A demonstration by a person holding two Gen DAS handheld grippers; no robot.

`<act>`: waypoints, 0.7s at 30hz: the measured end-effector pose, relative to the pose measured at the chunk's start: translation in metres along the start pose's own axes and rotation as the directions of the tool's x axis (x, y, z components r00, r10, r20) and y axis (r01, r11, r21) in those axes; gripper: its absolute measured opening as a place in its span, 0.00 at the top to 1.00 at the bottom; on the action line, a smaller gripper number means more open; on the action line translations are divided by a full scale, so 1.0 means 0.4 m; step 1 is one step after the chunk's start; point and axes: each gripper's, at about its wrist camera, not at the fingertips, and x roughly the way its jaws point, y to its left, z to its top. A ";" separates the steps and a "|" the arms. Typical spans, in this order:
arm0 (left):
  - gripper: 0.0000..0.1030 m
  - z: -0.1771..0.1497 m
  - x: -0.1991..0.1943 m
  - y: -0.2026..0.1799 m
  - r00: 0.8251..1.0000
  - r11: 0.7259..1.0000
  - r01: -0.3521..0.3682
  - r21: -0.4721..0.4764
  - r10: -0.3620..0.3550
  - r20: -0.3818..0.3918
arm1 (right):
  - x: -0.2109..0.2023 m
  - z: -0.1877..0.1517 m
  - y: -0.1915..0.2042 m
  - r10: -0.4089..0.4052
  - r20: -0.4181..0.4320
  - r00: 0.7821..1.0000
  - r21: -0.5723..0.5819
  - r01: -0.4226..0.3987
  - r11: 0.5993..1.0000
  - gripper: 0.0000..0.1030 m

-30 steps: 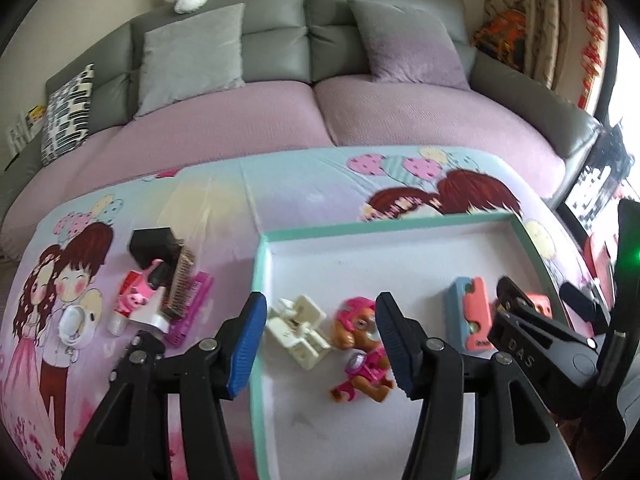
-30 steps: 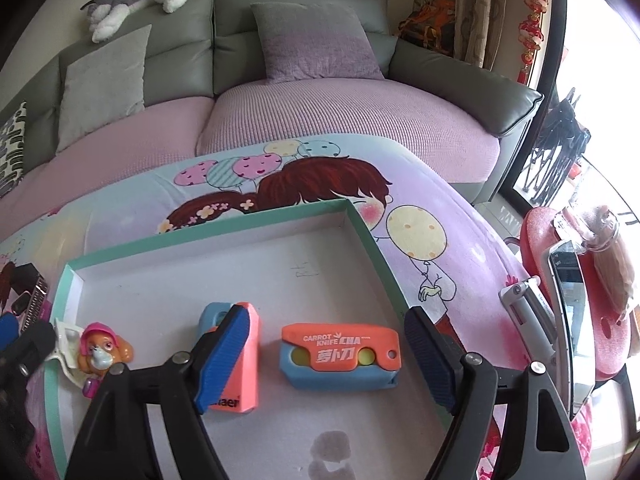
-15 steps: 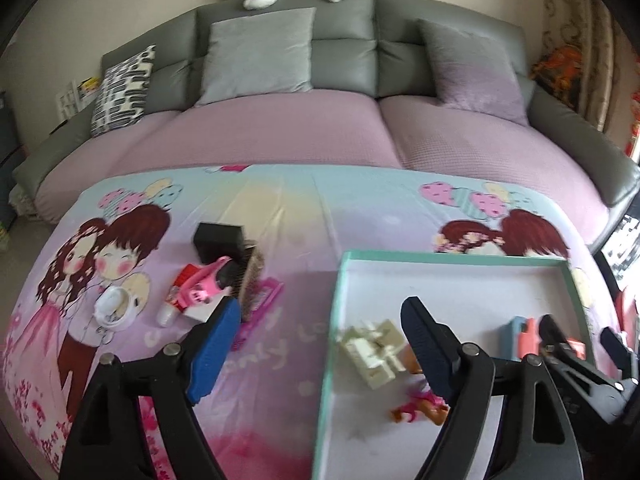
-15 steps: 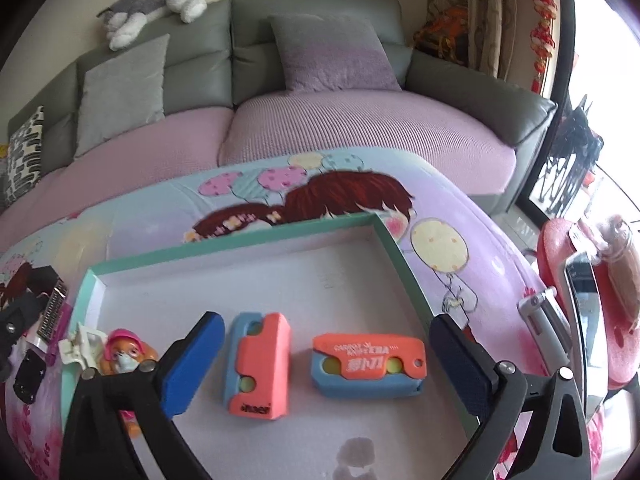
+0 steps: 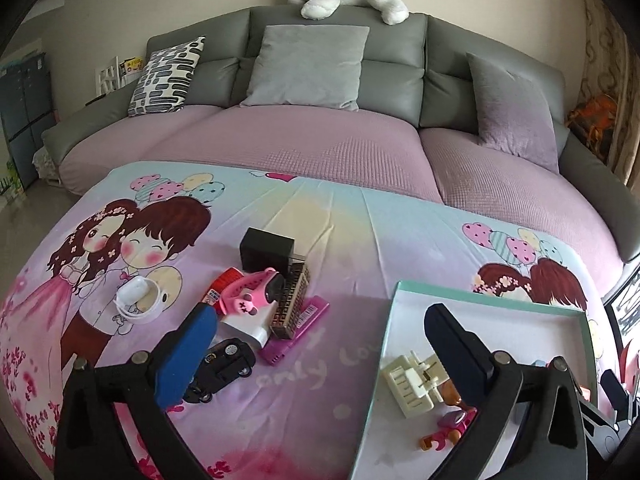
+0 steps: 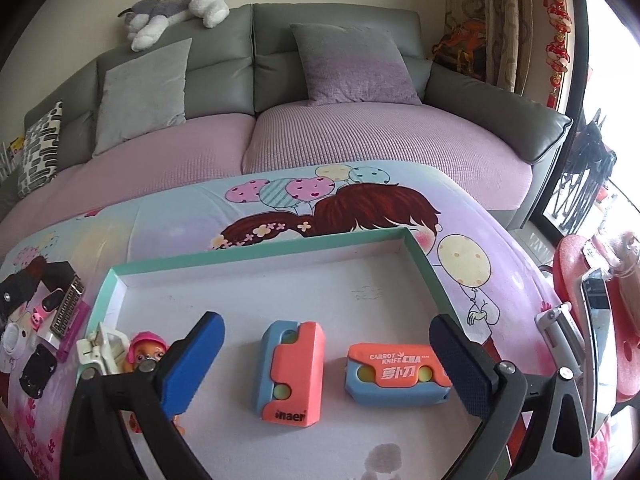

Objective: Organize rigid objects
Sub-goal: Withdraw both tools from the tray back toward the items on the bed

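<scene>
Toys in the tray (image 6: 424,256) lie untouched: left gripper (image 5: 320,344), jaws just opening wide, holds nothing; right gripper (image 6: 326,360) gapes empty over two orange-blue carrot knives (image 6: 290,374)

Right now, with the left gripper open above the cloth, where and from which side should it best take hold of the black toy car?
Grip the black toy car across its two long sides, at mid-body, coming down from above. It lies flat and long on the cloth, just by the left gripper, whose jaws have just been opening with nothing between them. Its end toward the pink toy is crowded, so the free sides look easier.
</scene>
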 end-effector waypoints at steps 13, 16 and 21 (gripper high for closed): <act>0.00 0.012 0.019 0.074 0.998 0.998 -0.052 -0.033 0.051 -0.028 | -0.019 0.003 0.110 0.083 0.019 0.996 -0.068 -0.081 0.994 0.00; 0.00 0.023 0.015 0.118 0.996 0.994 -0.087 -0.066 0.087 -0.015 | -0.032 0.003 0.154 0.128 0.027 0.991 -0.097 -0.125 0.987 0.00; 0.00 0.042 -0.004 0.210 0.985 0.977 -0.167 -0.129 0.170 0.011 | -0.054 -0.008 0.233 0.216 0.021 0.976 -0.140 -0.211 0.967 0.00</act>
